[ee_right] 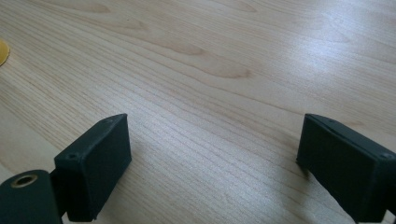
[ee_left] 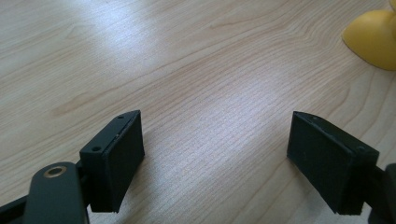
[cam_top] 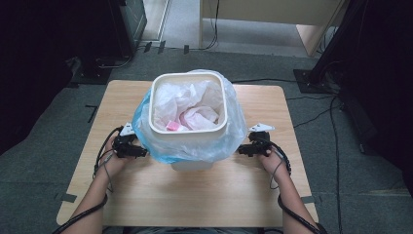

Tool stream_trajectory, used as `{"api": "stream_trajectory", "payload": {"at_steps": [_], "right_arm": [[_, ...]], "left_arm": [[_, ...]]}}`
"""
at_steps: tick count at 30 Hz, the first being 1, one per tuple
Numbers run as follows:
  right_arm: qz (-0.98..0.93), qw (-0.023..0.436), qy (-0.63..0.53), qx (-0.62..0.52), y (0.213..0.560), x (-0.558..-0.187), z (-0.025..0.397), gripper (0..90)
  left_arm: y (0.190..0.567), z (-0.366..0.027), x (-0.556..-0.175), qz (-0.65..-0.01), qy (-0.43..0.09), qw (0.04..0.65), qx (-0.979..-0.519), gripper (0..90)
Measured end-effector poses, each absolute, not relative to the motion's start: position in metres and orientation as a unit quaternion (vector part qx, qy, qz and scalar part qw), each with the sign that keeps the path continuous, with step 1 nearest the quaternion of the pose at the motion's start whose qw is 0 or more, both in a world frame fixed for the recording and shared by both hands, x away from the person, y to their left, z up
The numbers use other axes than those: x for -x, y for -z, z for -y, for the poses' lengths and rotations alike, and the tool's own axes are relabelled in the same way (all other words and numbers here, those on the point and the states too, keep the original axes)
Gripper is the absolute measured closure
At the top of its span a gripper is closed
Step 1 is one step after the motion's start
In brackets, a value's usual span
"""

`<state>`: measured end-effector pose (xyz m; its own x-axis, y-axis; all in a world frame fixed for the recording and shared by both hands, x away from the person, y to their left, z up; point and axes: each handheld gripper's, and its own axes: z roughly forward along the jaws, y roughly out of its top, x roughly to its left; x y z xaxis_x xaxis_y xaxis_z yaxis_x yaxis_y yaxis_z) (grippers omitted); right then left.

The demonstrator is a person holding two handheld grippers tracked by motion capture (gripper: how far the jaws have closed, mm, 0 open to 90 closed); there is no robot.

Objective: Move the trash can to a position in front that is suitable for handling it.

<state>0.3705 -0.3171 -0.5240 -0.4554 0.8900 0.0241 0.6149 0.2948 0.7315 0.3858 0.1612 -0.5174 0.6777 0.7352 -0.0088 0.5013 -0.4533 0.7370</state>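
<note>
Bag-lined bin (cam_top: 188,130) with crumpled wrappers (cam_top: 187,105) inside

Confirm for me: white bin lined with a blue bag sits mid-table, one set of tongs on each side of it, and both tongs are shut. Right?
Not quite. The left tongs and right tongs are both open, jaws wide apart with nothing between them, as each gripper view shows. The rest holds: the white bin with its blue bag sits mid-table, tongs either side.
</note>
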Motion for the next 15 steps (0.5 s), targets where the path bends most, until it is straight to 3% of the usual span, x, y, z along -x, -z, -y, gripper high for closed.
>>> {"api": "stream_trajectory", "payload": {"at_steps": [9, 15], "right_arm": [[-0.780, 0.200, -0.345, -0.483, 0.5240, -0.3710, 0.3169, 8.8], [-0.777, 0.197, -0.336, -0.494, 0.5245, -0.3739, 0.3153, 2.7]], "left_arm": [[0.5175, -0.1602, -0.3886, -0.367, -0.161, 0.368, -0.839, 18.0], [0.5176, -0.1600, -0.3905, -0.365, -0.159, 0.370, -0.840, 18.0]]}}
